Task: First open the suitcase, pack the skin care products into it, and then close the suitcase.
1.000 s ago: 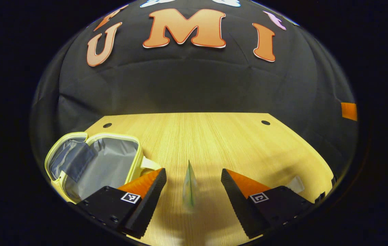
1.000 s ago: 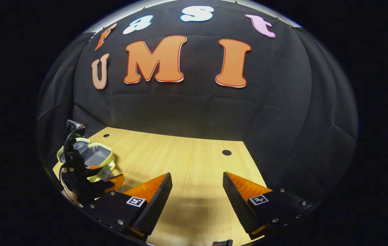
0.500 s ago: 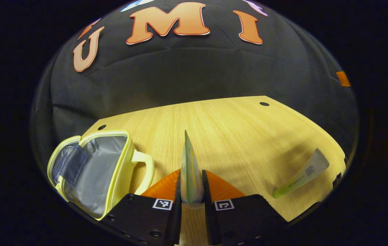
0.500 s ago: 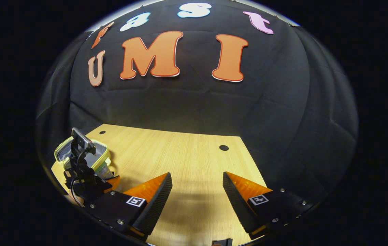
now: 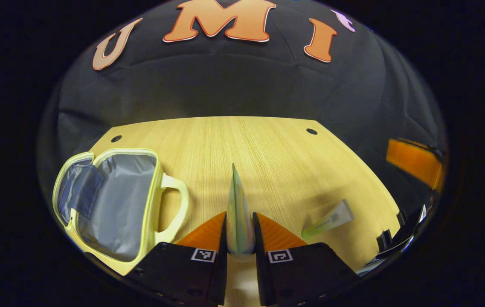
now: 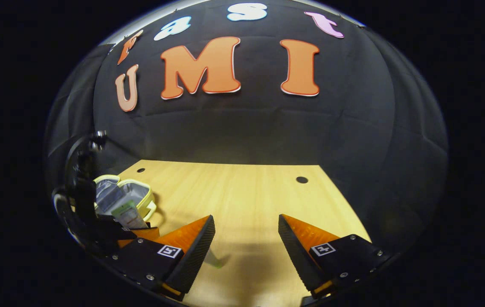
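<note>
Between the left gripper (image 5: 239, 228) fingers, a clamped tube (image 5: 237, 213) stands upright

A light wooden table (image 5: 263, 149) with straight grain runs forward from the jaws to a black cloth wall (image 5: 233, 81), creased and folded. Two small dark round holes (image 5: 312, 131) sit near the table's far corners. Light falls bright on the wood.

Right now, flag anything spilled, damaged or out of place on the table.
Nothing stands out. The suitcase lies open, its grey lining bare. The left gripper pinches a flat sachet edge-on, and one tube lies on its side on the table, still unpacked. No spill shows.
</note>
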`<state>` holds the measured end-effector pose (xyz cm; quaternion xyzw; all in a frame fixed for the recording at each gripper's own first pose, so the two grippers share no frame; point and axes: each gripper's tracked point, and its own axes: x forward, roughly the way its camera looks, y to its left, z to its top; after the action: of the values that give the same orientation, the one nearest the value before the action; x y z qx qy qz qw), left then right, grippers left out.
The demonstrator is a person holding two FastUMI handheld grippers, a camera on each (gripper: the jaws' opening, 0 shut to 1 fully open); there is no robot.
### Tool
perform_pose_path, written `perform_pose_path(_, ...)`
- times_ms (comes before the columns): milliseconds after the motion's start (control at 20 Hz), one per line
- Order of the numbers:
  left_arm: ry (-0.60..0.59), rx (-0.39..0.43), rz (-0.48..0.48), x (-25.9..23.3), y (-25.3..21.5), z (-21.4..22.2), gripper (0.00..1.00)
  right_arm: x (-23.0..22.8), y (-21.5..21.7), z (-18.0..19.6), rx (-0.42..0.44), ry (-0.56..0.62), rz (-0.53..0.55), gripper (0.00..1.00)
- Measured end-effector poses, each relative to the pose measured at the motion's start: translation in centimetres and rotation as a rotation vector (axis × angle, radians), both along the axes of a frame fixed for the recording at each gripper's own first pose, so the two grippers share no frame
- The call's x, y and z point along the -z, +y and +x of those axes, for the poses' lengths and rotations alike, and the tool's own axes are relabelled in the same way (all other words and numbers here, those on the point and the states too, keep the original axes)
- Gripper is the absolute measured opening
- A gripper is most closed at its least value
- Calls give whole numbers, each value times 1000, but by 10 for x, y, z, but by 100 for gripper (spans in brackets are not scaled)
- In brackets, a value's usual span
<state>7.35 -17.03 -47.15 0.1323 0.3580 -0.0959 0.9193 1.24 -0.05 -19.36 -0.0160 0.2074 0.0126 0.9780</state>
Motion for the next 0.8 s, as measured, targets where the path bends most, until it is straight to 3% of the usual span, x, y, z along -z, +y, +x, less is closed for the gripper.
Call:
perform_pose_path(250,3,-20,-13,-34,34,-20,29,77,39,-12,-45,164,28,95)
perform_pose_path(300,3,-24,-12,-37,44,-23,29,92,41,-16,-44,206,36,89)
perform_pose_path(350,0,-28,-14,-40,52,-26,29,107,42,-18,-42,239,46,95)
perform_pose_path(550,-8,-58,-45,-41,75,-35,29,146,42,-18,-32,303,21,83)
perform_pose_path(700,-10,-80,-56,-34,88,-41,30,162,38,-17,-37,334,-30,59)
perform_pose_path(750,-10,-88,-54,-33,92,-43,30,164,40,-16,-45,336,-34,56)
perform_pose_path(800,-8,-97,-50,-31,97,-45,30,164,39,-15,-41,340,-38,42)
